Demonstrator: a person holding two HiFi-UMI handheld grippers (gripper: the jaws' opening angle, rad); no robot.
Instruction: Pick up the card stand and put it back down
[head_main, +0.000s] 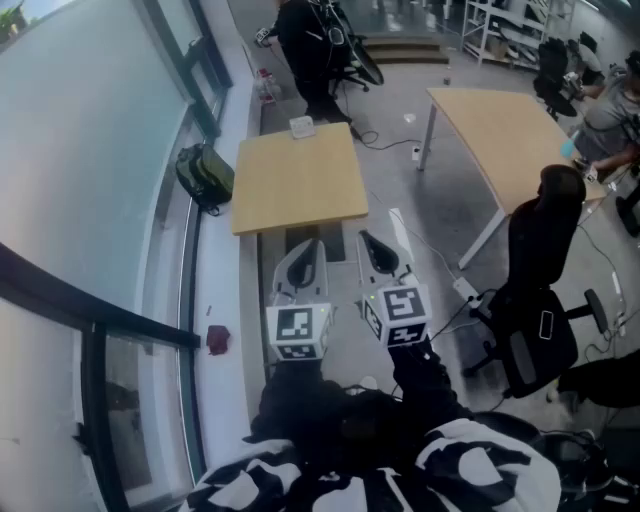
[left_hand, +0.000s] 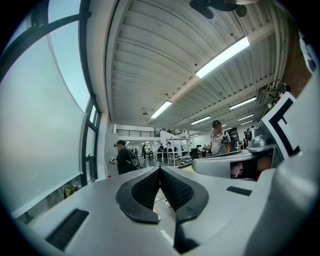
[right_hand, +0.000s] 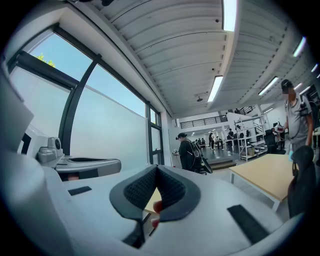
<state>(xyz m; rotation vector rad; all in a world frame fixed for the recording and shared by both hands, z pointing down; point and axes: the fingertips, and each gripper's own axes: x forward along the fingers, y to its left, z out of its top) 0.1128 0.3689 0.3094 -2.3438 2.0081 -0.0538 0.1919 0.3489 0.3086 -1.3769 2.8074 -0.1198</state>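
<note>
Head view: both hands are held low in the frame, with each tool level and aimed up-frame at the near counter (head_main: 300, 190). The left tool (head_main: 310, 248) is at lower centre-left. The right tool (head_main: 370, 243) is just beside it, not touching, roughly parallel.

Left gripper view: the jaws of the left tool (left_hand: 160, 171) are closed, tips touching, nothing between them.

Right gripper view: the jaws of the right tool (right_hand: 156, 169) also meet at the tips and grip nothing.

Card stand: one small pale thing (head_main: 302, 126) sits at the near counter's far edge, upper centre, ahead of both tools and well apart from them. It is too small to confirm as the stand.

Counts:
- two wooden counters, the second counter (head_main: 500, 125) at upper right
- one black office chair (head_main: 540, 285) at right
- one green bag (head_main: 205, 175) on the floor, upper left
- two tools
</note>
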